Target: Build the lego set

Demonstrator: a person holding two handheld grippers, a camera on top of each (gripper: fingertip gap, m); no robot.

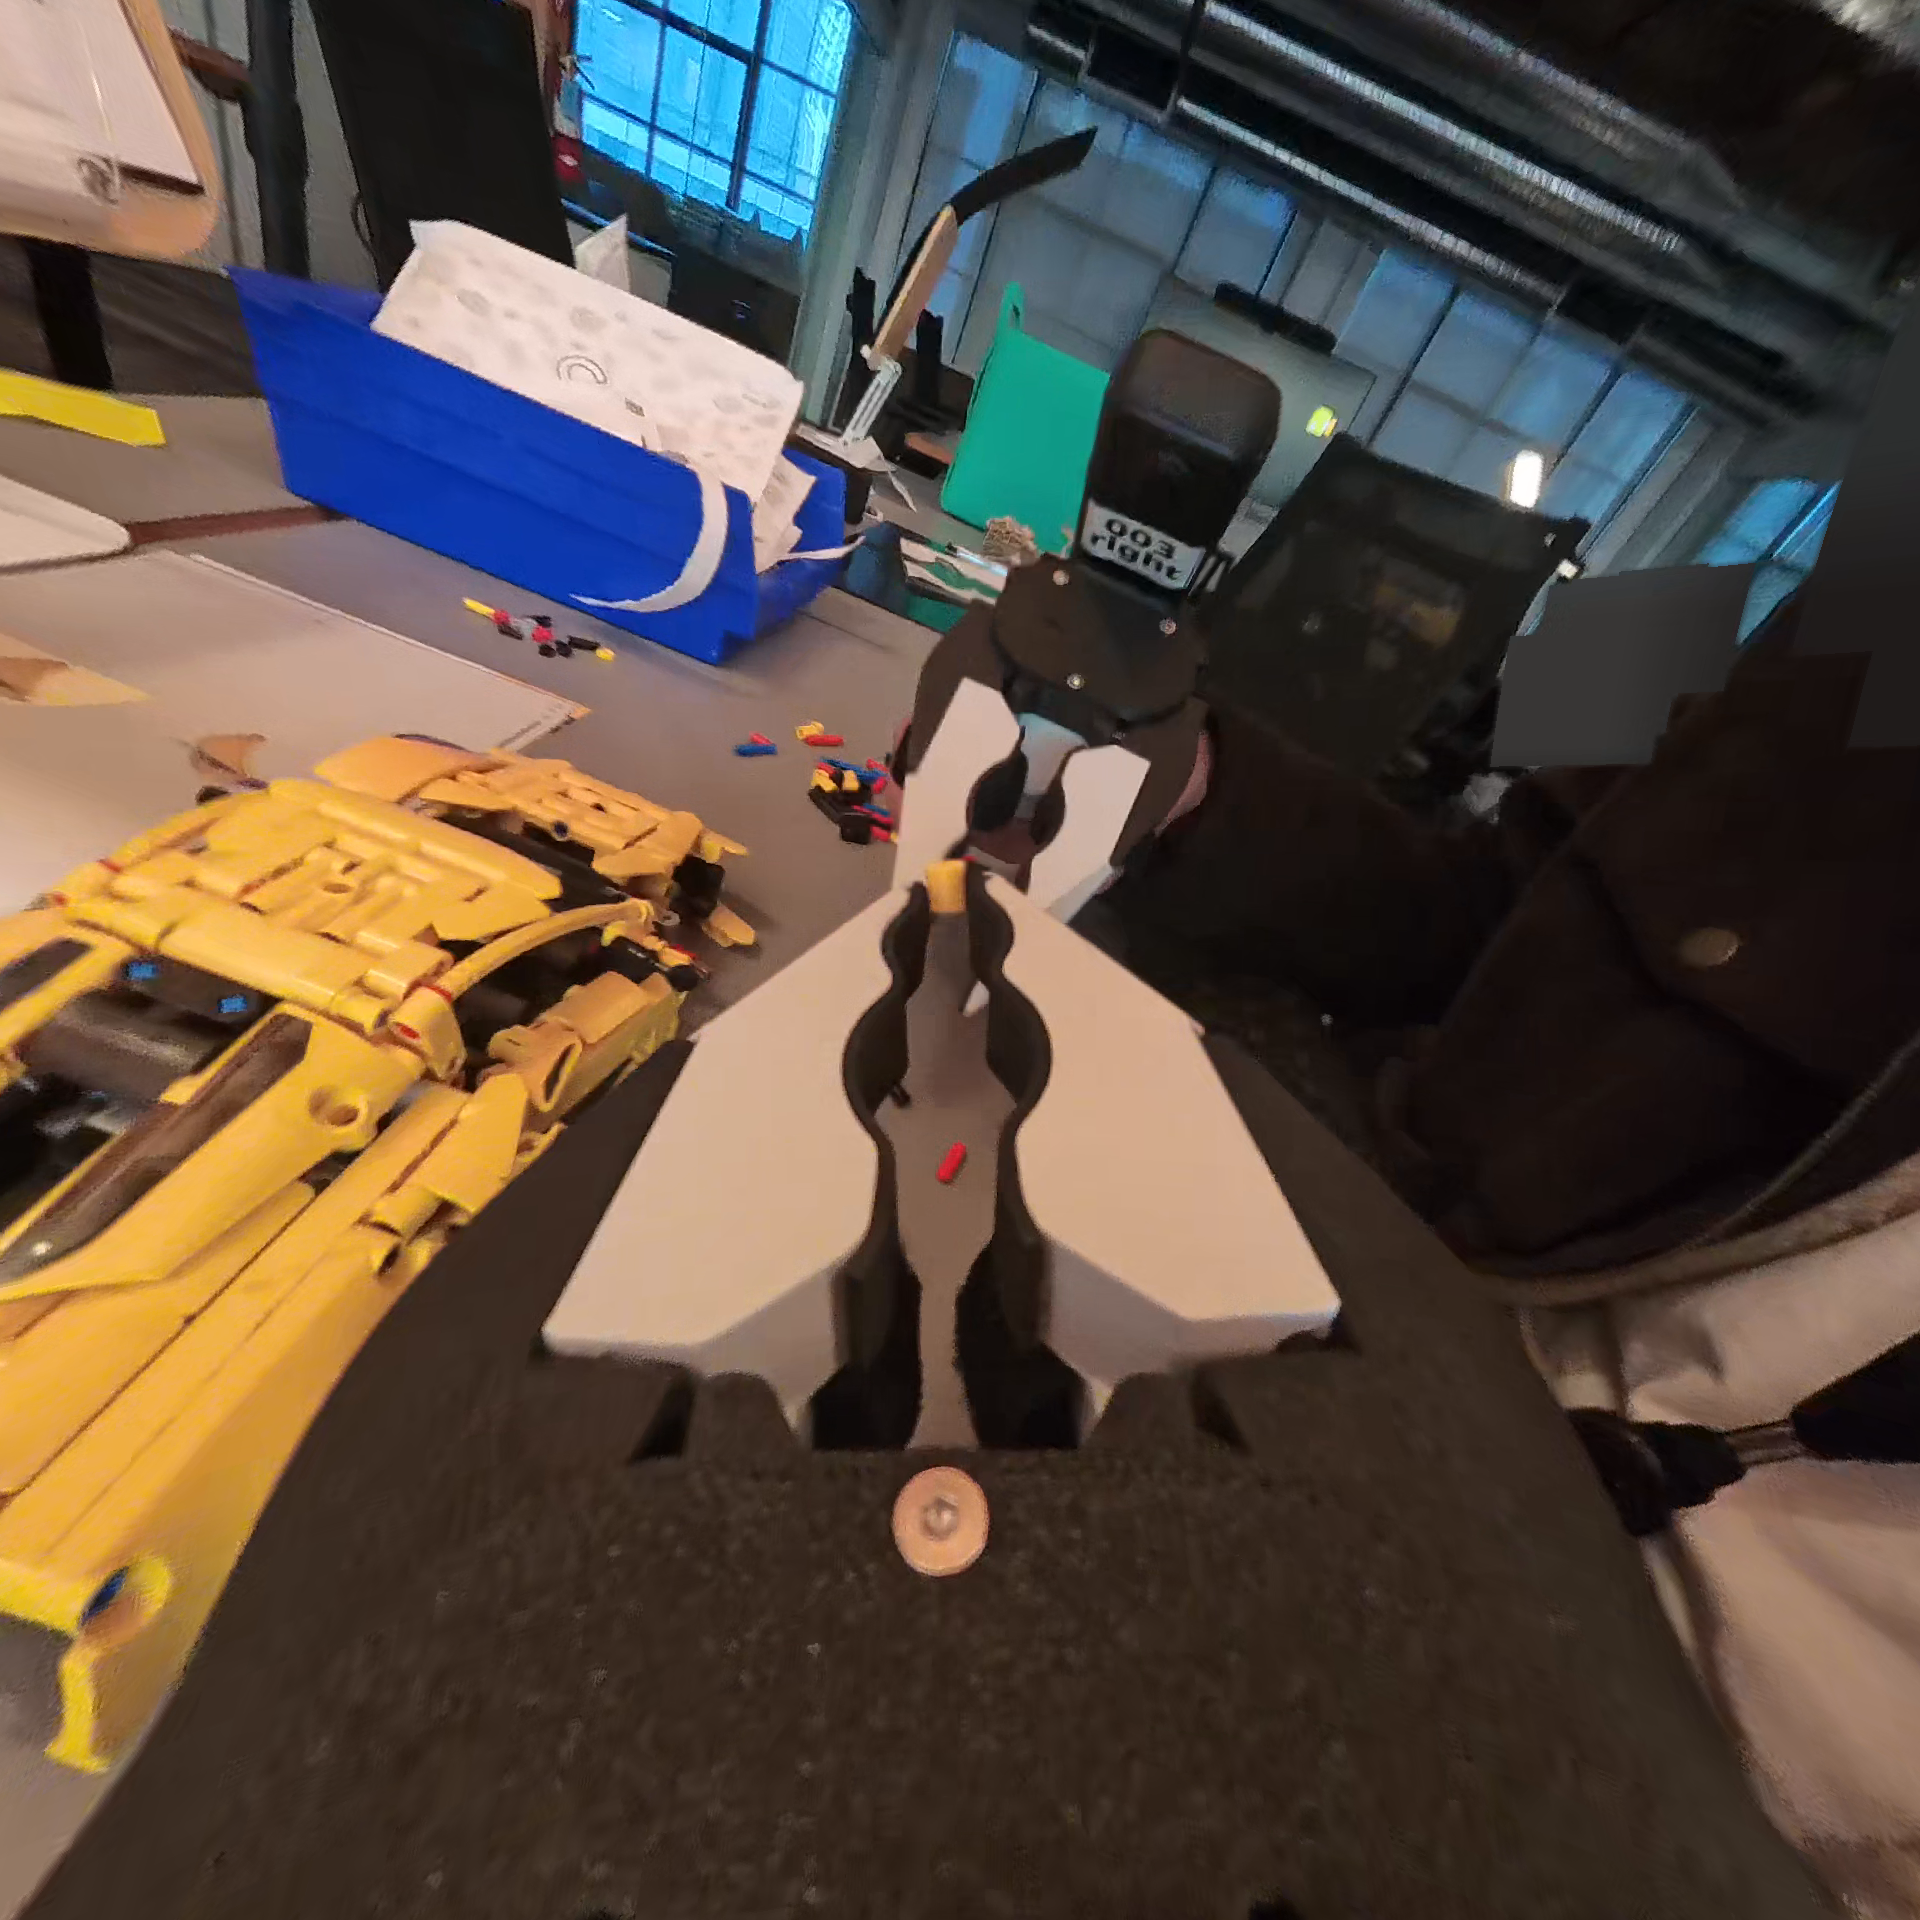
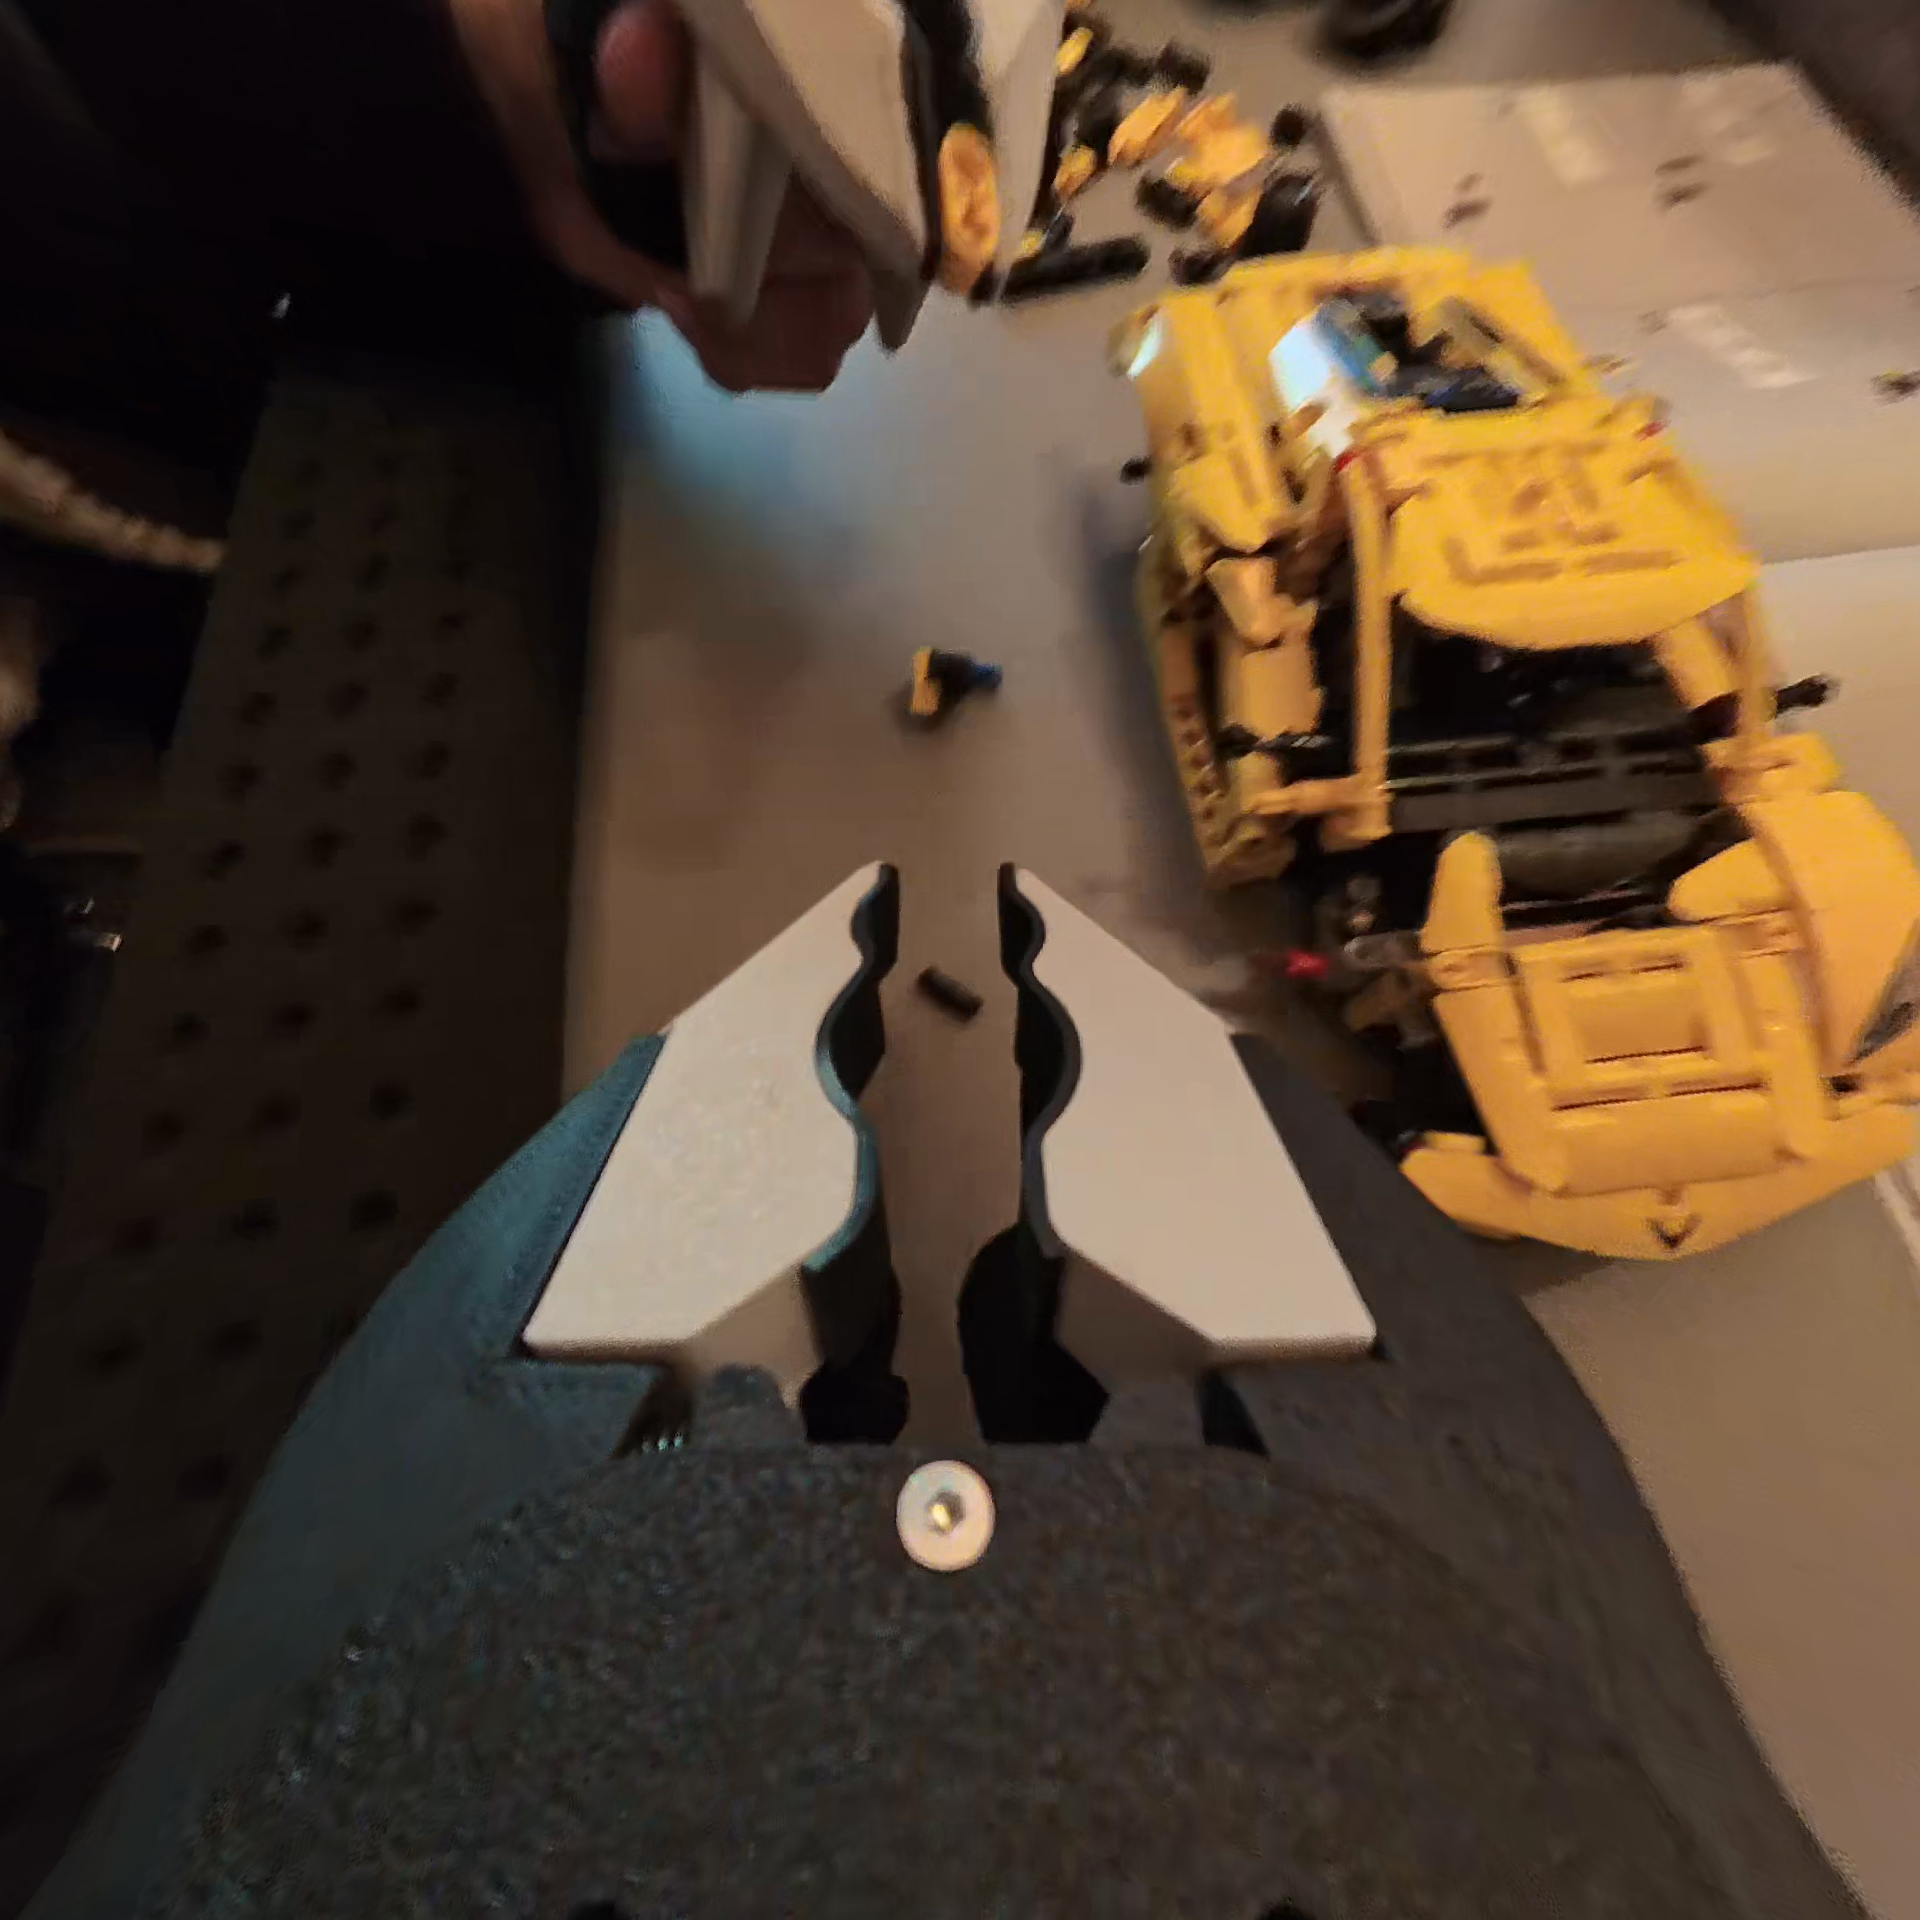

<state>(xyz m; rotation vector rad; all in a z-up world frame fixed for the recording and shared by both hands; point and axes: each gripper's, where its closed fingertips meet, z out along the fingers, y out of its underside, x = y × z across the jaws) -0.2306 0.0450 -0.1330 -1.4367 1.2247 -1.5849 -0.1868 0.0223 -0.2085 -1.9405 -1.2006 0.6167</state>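
Observation:
A mostly built yellow lego car (image 1: 312, 987) lies on the grey table, left of my left gripper; it also shows in the right wrist view (image 2: 1507, 779). My left gripper (image 1: 945, 899) is shut on a small yellow lego piece (image 1: 943, 885) at its fingertips, held above the table. It shows at the top of the right wrist view (image 2: 961, 234) with the yellow piece (image 2: 971, 197). My right gripper (image 2: 945, 883) is open by a narrow gap and empty, above a black pin (image 2: 948, 992). It faces the left gripper closely (image 1: 1013, 831).
A red pin (image 1: 951, 1162) lies under the left gripper. Loose pins (image 1: 852, 790) and a blue bin (image 1: 520, 488) sit beyond. A small yellow, black and blue part (image 2: 945, 681) lies near the car. More loose parts (image 2: 1174, 156), a perforated dark board (image 2: 312, 831). The tips of one gripper are about 9 cm away from the tips of the other. My right gripper's tips are some 5 cm from the black pin (image 2: 948, 992).

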